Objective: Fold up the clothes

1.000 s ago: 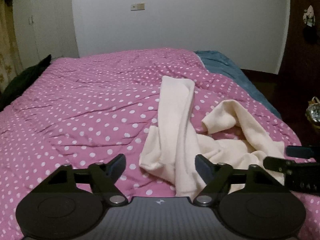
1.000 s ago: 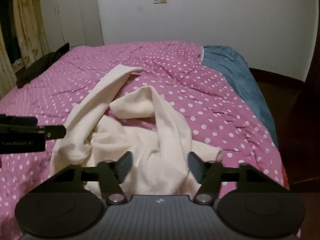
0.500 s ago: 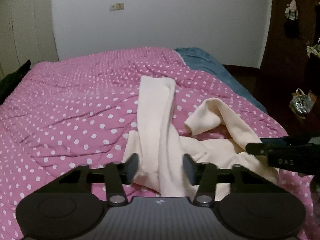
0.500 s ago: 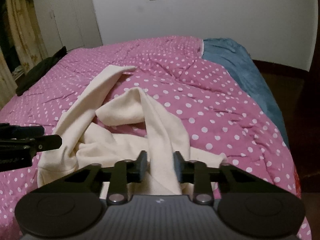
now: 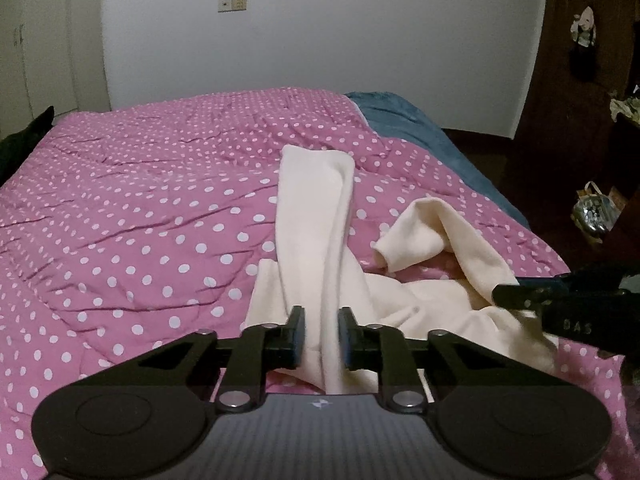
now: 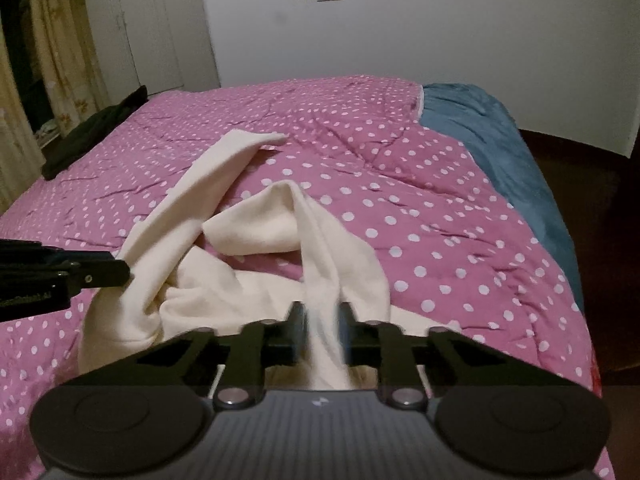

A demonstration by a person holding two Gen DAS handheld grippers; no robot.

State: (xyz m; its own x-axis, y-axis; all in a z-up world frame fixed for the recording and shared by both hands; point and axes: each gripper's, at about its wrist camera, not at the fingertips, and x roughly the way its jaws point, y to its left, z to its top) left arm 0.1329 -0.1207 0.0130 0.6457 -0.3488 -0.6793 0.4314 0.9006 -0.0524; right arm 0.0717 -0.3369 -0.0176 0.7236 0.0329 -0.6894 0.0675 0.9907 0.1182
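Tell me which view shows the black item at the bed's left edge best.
The right wrist view: the black item lies there in full length on the pink quilt. The left wrist view catches only its dark tip at the frame edge.

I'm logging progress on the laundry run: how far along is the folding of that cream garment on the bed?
Barely begun. Done: nothing is folded; the cream garment lies crumpled on the pink polka-dot quilt, one sleeve stretched away, the other doubled over. In hand: the left hand-held gripper and right hand-held gripper are each shut on a strip of it. Left: lifting, spreading it flat, then every fold.
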